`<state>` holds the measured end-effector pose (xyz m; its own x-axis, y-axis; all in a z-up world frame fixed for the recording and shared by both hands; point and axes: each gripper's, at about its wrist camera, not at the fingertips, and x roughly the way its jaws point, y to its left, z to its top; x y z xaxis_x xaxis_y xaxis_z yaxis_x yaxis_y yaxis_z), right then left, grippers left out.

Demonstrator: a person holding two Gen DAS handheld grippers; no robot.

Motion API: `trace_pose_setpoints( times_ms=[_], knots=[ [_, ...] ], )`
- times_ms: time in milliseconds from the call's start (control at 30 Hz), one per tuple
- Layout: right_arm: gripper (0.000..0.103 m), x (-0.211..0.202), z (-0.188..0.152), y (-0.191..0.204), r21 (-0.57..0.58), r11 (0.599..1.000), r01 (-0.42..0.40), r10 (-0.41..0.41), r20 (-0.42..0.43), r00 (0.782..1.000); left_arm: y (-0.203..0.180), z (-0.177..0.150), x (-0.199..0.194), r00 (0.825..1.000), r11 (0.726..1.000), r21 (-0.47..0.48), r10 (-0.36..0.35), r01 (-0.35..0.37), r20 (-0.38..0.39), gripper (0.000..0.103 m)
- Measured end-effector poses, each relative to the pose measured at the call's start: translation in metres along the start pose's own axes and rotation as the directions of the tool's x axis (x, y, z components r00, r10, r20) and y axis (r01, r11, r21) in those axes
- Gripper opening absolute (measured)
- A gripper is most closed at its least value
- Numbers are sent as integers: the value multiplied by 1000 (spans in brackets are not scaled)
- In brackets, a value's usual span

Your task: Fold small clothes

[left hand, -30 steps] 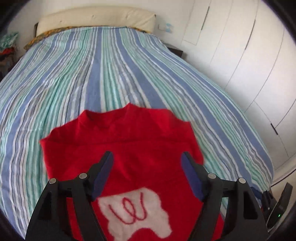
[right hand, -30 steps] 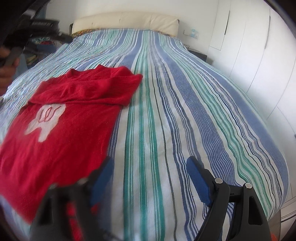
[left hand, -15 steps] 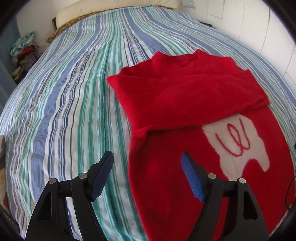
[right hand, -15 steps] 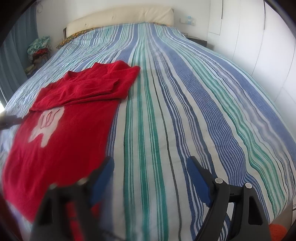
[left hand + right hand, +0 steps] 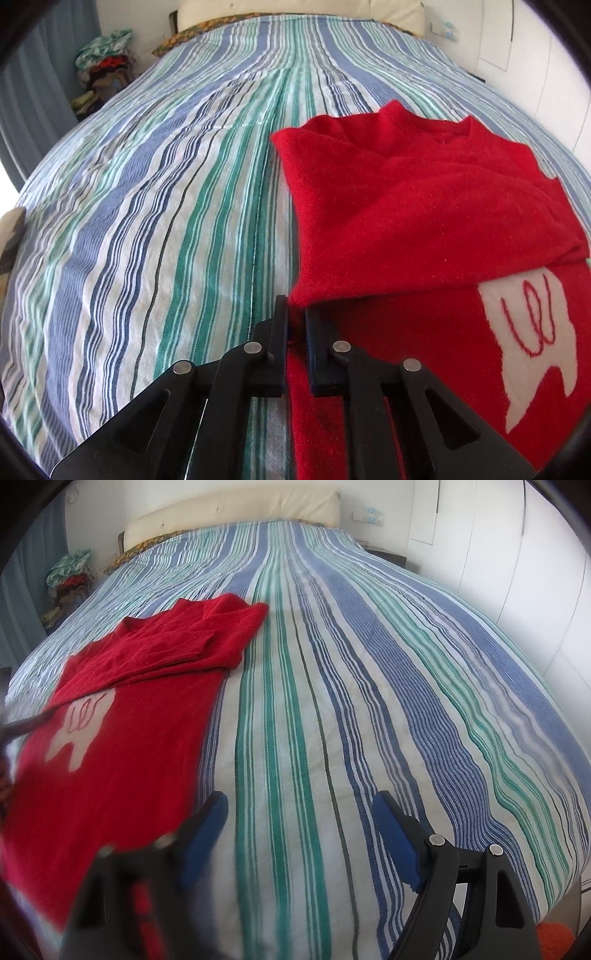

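A red sweater (image 5: 424, 206) with a white patch (image 5: 528, 332) lies flat on the striped bedspread (image 5: 166, 221), its sleeves folded across the chest. My left gripper (image 5: 295, 310) is at the sweater's left side edge, just below the folded sleeve. Its jaws are closing, and red fabric is pinched between them. In the right wrist view the sweater (image 5: 122, 738) lies to the left, and my right gripper (image 5: 301, 805) hangs open over bare bedspread (image 5: 369, 664) beside the sweater's right edge, with nothing between its fingers.
A cream headboard (image 5: 232, 513) stands at the far end of the bed. A pile of clothes (image 5: 103, 70) sits off the far left corner. White wardrobe doors (image 5: 535, 572) line the right side, with a dark nightstand (image 5: 391, 555) beside them.
My left gripper has come down to the sweater's left edge and its jaws have gone from wide open to nearly together on the fabric. The right gripper has barely moved.
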<state>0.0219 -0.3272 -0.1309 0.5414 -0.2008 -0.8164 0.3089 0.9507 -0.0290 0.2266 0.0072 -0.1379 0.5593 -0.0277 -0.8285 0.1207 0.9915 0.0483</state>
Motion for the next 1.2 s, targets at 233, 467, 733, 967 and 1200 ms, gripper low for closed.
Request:
trace_pose_setpoints(
  times_ms=[233, 467, 733, 967, 1200],
  knots=[
    [80, -4, -1, -5, 18, 1000, -5, 5, 14, 1000, 21, -6, -36, 990, 989, -49, -138, 137, -16, 52],
    [80, 0, 0, -3, 20, 1000, -15, 15, -7, 1000, 34, 46, -43, 934, 928, -107, -357, 358, 34, 51],
    [80, -1, -2, 9, -36, 999, -1, 1, 3, 1000, 25, 81, 48, 945, 947, -202, -285, 251, -161, 3],
    [80, 5, -1, -1, 7, 1000, -3, 3, -20, 1000, 32, 72, 49, 978, 988, -76, -146, 136, -146, 3],
    [80, 3, -1, 6, -21, 1000, -7, 7, -11, 1000, 29, 69, 13, 989, 990, -73, -129, 124, -67, 53]
  ],
)
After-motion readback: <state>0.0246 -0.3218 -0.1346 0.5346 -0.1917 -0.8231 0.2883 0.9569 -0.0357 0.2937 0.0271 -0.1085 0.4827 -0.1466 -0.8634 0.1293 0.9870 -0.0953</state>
